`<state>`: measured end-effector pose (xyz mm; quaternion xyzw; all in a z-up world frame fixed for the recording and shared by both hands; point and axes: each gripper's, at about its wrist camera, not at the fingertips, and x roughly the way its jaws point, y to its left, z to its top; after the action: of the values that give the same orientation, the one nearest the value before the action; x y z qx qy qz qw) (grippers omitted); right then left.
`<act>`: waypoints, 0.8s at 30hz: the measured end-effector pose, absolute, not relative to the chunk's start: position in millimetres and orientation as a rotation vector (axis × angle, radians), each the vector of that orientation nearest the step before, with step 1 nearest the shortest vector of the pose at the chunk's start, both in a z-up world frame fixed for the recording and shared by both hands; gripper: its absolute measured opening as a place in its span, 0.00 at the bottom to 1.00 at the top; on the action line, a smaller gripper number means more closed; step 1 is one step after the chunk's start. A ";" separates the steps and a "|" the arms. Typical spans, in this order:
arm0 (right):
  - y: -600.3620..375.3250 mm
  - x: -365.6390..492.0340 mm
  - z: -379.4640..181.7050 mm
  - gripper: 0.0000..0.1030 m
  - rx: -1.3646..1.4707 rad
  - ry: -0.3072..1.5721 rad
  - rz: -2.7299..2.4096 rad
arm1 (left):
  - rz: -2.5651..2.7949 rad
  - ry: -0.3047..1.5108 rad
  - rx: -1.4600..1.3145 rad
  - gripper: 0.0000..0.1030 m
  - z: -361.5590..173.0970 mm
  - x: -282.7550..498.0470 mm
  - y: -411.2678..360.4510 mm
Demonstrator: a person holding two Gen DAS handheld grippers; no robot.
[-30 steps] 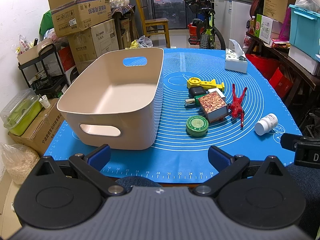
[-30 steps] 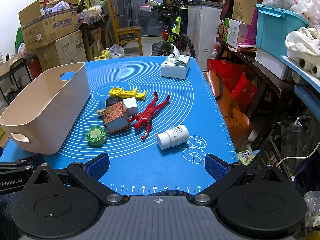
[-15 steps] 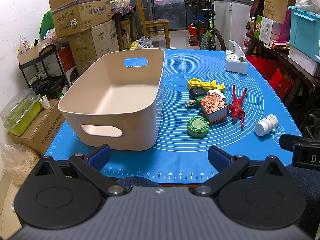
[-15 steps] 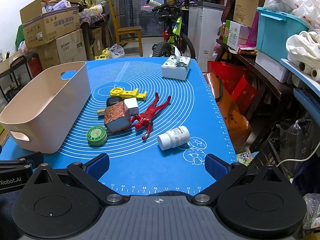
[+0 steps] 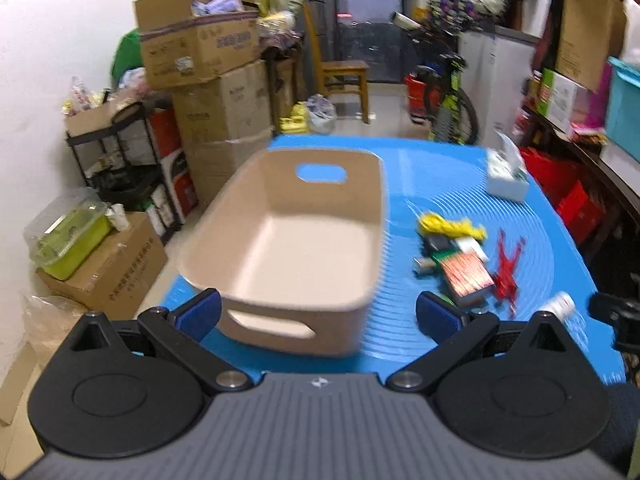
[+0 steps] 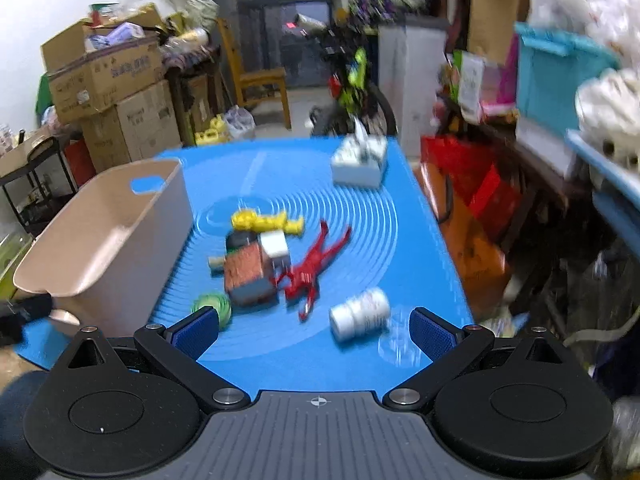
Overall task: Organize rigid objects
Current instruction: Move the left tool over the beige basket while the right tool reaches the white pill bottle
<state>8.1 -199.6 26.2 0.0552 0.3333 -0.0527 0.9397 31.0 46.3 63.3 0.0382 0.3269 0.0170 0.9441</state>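
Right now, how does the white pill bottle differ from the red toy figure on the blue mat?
The white pill bottle is a stubby cylinder lying apart; the red toy figure is thin, limbs spread, reaching the patterned box. The bottle lies nearer the right tongs. Both rest outside the beige plastic bin.

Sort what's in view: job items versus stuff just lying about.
Job: beige bin, yellow toy, patterned box, red figure, green tin, white bottle.

Lying about: tissue box, cardboard boxes, bicycle, wooden chair.
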 end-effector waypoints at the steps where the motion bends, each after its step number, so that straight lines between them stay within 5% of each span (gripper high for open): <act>1: -198.9 11.7 31.0 0.98 0.102 0.668 -0.101 | 0.046 0.664 0.081 0.99 67.9 36.6 51.5; 9: -206.3 59.0 40.8 0.98 0.118 0.678 -0.077 | 0.092 0.743 0.147 0.99 77.0 107.5 100.5; 20: -226.2 128.5 -28.2 0.98 0.122 0.881 -0.068 | 0.076 0.927 0.145 0.97 22.3 179.2 160.6; 24: -230.8 143.9 -53.5 0.97 0.090 0.958 -0.076 | 0.046 1.016 0.119 0.72 -1.3 191.7 168.1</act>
<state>143.9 -230.8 -53.5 0.0432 0.4607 -0.0367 0.8858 191.7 168.1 -1.3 0.0569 0.4860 0.0222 0.8718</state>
